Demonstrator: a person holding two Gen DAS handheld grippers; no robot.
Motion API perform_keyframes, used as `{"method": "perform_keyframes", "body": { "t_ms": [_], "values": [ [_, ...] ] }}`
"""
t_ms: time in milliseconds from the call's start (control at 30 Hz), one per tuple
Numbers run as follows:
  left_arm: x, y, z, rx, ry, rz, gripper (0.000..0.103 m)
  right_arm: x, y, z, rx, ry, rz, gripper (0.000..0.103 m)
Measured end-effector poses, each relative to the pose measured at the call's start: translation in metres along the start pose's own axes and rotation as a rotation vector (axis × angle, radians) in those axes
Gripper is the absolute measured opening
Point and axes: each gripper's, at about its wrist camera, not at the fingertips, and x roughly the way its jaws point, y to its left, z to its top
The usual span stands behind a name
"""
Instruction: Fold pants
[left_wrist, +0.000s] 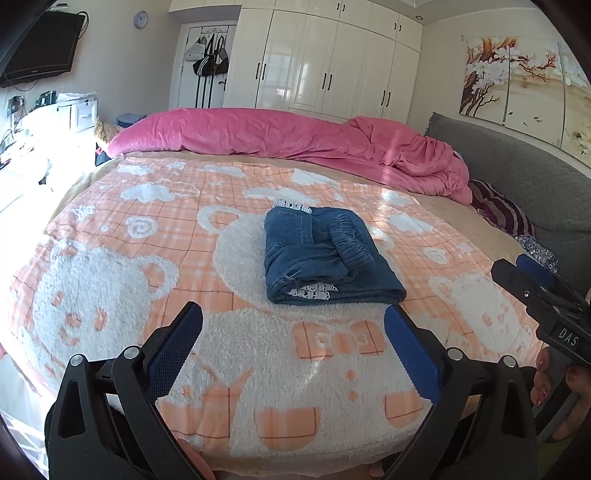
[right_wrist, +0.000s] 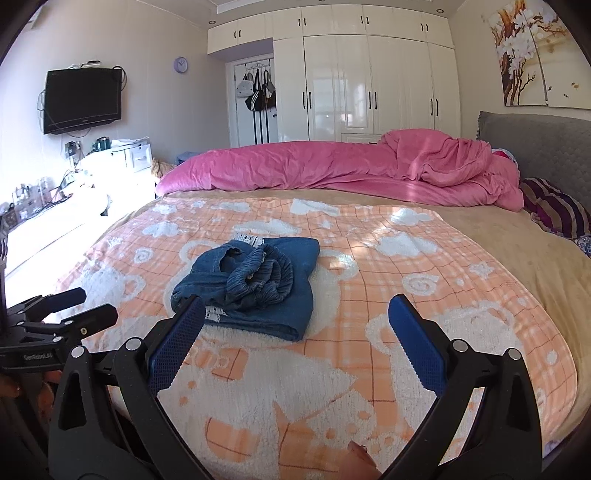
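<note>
The blue denim pants (left_wrist: 325, 258) lie folded in a compact bundle on the orange and white bear blanket (left_wrist: 110, 258), white lace trim showing at two edges. They also show in the right wrist view (right_wrist: 255, 288). My left gripper (left_wrist: 293, 321) is open and empty, just short of the bundle's near edge. My right gripper (right_wrist: 295, 314) is open and empty, near the bundle's right side. The right gripper also shows in the left wrist view (left_wrist: 524, 273), and the left gripper shows in the right wrist view (right_wrist: 92, 302).
A pink duvet (right_wrist: 332, 166) is bunched along the bed's far side. Striped pillows (right_wrist: 554, 210) lie by the grey headboard (right_wrist: 535, 140). White wardrobes (right_wrist: 369, 85) stand behind, a TV (right_wrist: 83, 99) hangs at left above a cluttered white desk (right_wrist: 74, 192).
</note>
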Motion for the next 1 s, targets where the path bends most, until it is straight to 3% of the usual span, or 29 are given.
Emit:
{"method": "perform_keyframes", "body": {
  "t_ms": [600, 1000],
  "values": [
    [0.007, 0.002, -0.023, -0.023, 0.054, -0.003, 0.098, 0.003, 0.003, -0.024, -0.007, 0.037, -0.020, 0.094],
    [0.025, 0.001, -0.034, -0.024, 0.110, -0.003, 0.098, 0.019, -0.002, -0.047, 0.006, 0.107, -0.041, 0.094]
  ]
}}
